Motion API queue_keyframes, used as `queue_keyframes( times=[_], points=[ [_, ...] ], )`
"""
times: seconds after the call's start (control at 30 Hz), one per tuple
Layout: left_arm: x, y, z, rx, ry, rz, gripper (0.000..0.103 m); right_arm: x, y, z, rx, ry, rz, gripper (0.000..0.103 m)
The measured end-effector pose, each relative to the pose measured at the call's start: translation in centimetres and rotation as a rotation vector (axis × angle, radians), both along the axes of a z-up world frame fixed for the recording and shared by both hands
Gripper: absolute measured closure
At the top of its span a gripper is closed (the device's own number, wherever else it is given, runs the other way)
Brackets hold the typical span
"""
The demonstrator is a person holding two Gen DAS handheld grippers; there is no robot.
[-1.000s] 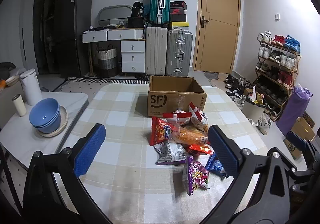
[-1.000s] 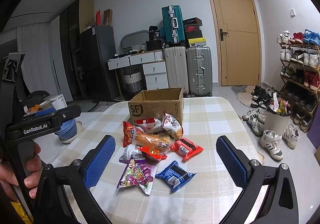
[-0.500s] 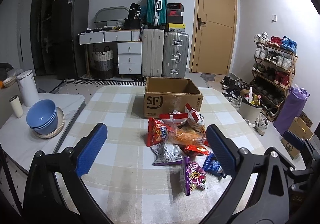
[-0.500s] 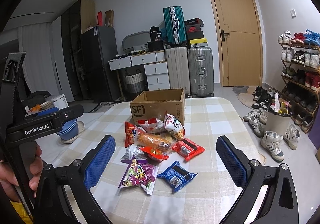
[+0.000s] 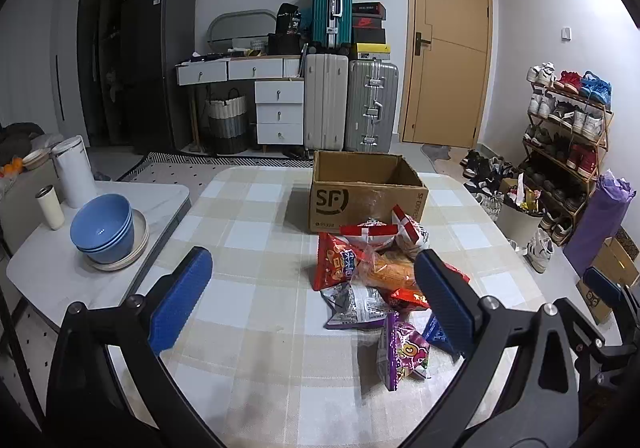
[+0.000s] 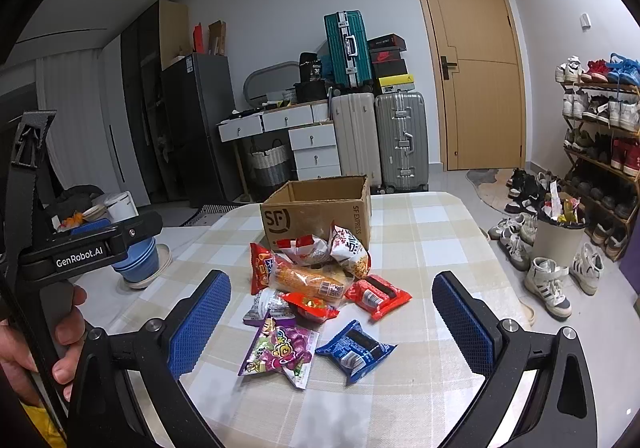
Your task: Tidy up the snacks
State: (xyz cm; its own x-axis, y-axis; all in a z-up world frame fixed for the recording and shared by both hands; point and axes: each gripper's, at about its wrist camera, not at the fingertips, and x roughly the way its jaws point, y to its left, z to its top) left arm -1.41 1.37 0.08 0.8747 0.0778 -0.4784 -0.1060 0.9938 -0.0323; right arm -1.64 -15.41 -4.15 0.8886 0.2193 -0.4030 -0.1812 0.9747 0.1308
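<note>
A pile of several snack packets (image 5: 372, 276) (image 6: 316, 280) lies on the checked tablecloth in front of an open brown cardboard box (image 5: 366, 193) (image 6: 320, 207). Nearest me are a purple candy bag (image 6: 280, 348) (image 5: 402, 352), a blue packet (image 6: 354, 346) and a red packet (image 6: 378, 296). My left gripper (image 5: 312, 300) hovers open above the table, its right finger in front of the pile's right side. My right gripper (image 6: 328, 324) is open too, held above the near packets with nothing between its blue pads. A hand (image 6: 36, 348) holds the left gripper's handle at the right wrist view's left edge.
A side table (image 5: 52, 268) on the left carries stacked blue bowls (image 5: 104, 228), a white cup and a white canister. Suitcases (image 5: 348, 103), drawers and a door stand behind the table. A shoe rack (image 5: 568, 143), a bin and loose shoes are on the right.
Both views shifted slightly; the box and snack pile sit a little higher and farther in the left wrist view. Both grippers stay open and no packet has moved.
</note>
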Motion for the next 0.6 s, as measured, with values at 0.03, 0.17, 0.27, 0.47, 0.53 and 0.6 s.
queue_keyframes(
  times=[0.03,0.17,0.27,0.47,0.53,0.6],
  points=[
    [-0.02,-0.03,-0.01,0.001,0.000,-0.003,0.001,0.01,0.04,-0.04,-0.008,0.001,-0.014,0.000],
    [0.13,-0.16,-0.09,0.000,-0.001,-0.010,0.001,0.14,-0.24,-0.40,0.007,0.010,-0.009,0.000],
    [0.14,-0.18,-0.11,-0.004,0.000,-0.013,0.001,0.02,-0.29,-0.45,0.006,0.005,-0.012,0.000],
    [0.08,-0.41,-0.25,0.012,-0.003,0.001,0.001,0.08,-0.37,-0.36,0.011,0.007,-0.007,0.000],
    [0.09,-0.51,-0.31,0.017,0.001,0.002,0.001,0.02,-0.42,-0.30,0.013,0.010,-0.005,0.000],
    [0.21,-0.53,-0.40,0.018,0.005,0.001,0.001,0.11,-0.44,-0.29,0.010,0.010,-0.009,0.000]
  ],
)
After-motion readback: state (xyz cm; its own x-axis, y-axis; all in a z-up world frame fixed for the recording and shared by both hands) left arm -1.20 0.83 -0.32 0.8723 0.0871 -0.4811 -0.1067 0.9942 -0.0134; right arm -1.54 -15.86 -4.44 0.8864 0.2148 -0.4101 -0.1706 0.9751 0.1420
